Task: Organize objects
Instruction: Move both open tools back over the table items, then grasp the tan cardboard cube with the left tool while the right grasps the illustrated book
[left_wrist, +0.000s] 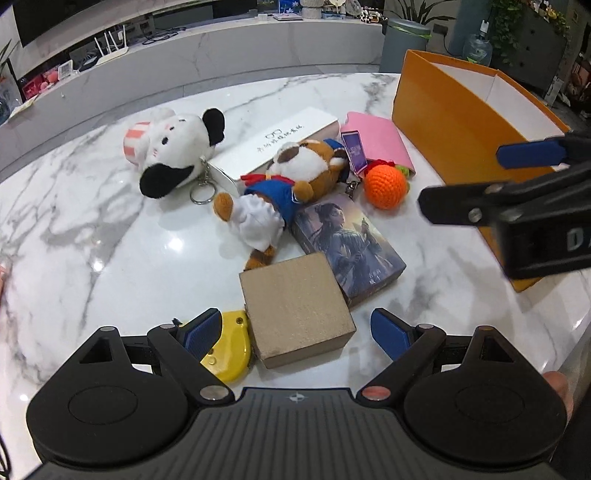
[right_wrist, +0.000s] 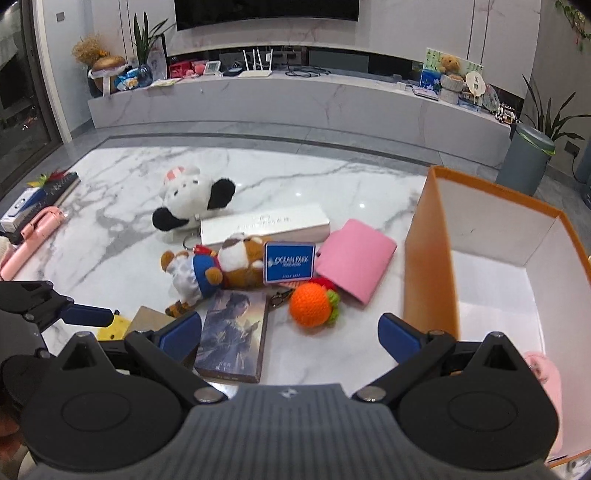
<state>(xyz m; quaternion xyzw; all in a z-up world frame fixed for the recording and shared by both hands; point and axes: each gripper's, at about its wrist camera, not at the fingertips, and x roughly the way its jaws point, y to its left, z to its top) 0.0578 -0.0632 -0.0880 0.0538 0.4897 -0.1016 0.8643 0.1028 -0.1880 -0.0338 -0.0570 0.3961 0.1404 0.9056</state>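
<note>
"OCEAN PARK" in white capitals on a blue square tag (right_wrist: 289, 262), centre of the right wrist view, propped against a brown plush toy (right_wrist: 240, 264); smaller lines beneath too blurred to read. Faint dark handwritten-style characters and a small glasses drawing on a long white case (left_wrist: 275, 142), upper centre of the left wrist view, not legible.

Layout on surface (left_wrist: 92, 229): dog plush (left_wrist: 173, 151) lies far left. Long flat case (left_wrist: 273, 142) just right of it, touching. Bear plush (left_wrist: 284, 184) lies in front of the case, partly over it. Wallet (left_wrist: 376, 140) right of the case; crochet ball (left_wrist: 385, 183) in front of the wallet, touching. Book box (left_wrist: 351, 243) in front of the bear plush. Cardboard cube (left_wrist: 297, 310) nearest, touching the book box on its left. Tape measure (left_wrist: 229, 347) left of the cube. Open box (left_wrist: 461, 110) stands at far right.
</note>
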